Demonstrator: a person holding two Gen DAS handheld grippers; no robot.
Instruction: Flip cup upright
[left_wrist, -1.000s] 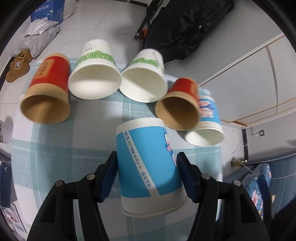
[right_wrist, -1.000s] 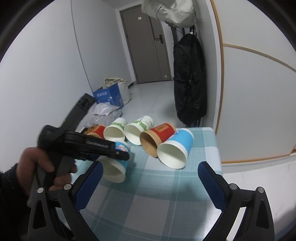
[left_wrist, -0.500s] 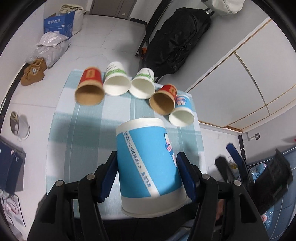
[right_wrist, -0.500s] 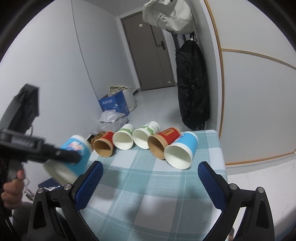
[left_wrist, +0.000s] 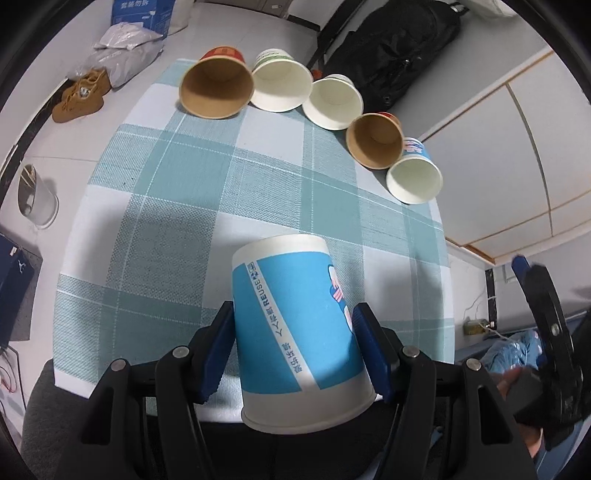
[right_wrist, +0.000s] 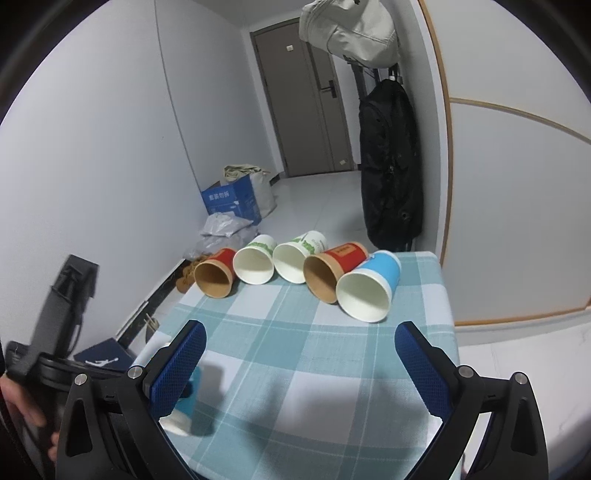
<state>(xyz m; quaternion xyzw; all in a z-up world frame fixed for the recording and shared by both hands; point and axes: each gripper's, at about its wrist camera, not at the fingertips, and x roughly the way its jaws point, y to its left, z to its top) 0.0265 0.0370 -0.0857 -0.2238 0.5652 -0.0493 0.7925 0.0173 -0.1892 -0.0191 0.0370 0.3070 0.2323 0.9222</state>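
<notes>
**Blue paper cup clamped in left gripper, near front edge of table**

Left gripper (left_wrist: 293, 347) is closed on the blue cup (left_wrist: 295, 325): pads press both side walls about mid-height, base pointing away, rim toward the camera. In the right wrist view the cup shows low at the table's front-left corner, mostly hidden behind a finger; cannot tell if it touches the cloth. Right gripper (right_wrist: 301, 363) hangs over the front edge with fingers spread wide, nothing between them.

Handling, as judgement: thin paper, very light, walls dent under a hard squeeze. The rolled rim and base are stiffer. Mid-wall grip works if pressure is gentle; smooth print may slip during rotation.

Along the table's (left_wrist: 177, 206) far edge, left to right, five cups lie on their sides, mouths forward: red cup (left_wrist: 216, 88), green-print cup (left_wrist: 282, 86), second green-print cup (left_wrist: 336, 103), second red cup (left_wrist: 375, 142), second blue cup (left_wrist: 415, 177) by the far-right corner.
</notes>
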